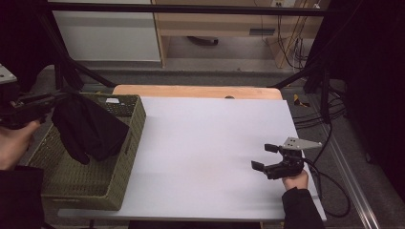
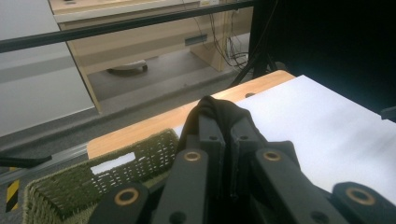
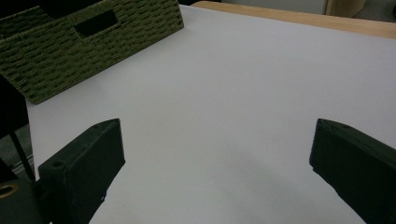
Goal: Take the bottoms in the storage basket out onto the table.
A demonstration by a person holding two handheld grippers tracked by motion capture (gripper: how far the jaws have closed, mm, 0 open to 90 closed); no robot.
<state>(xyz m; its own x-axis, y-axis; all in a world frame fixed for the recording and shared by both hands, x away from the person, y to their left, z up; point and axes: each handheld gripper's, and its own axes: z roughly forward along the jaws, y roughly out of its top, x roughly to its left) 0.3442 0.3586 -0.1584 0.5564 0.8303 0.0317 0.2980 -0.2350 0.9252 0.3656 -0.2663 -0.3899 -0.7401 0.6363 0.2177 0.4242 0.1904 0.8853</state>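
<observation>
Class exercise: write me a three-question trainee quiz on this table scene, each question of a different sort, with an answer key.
1. True or false: the left hand-held gripper is shut on the black cloth.
2. The cloth hangs over: A) the green basket, B) the white table sheet, C) the floor.
3. Fill in: the right hand-held gripper holds its jaws ____ above the sheet.

Key: 1 true; 2 A; 3 open.
</observation>
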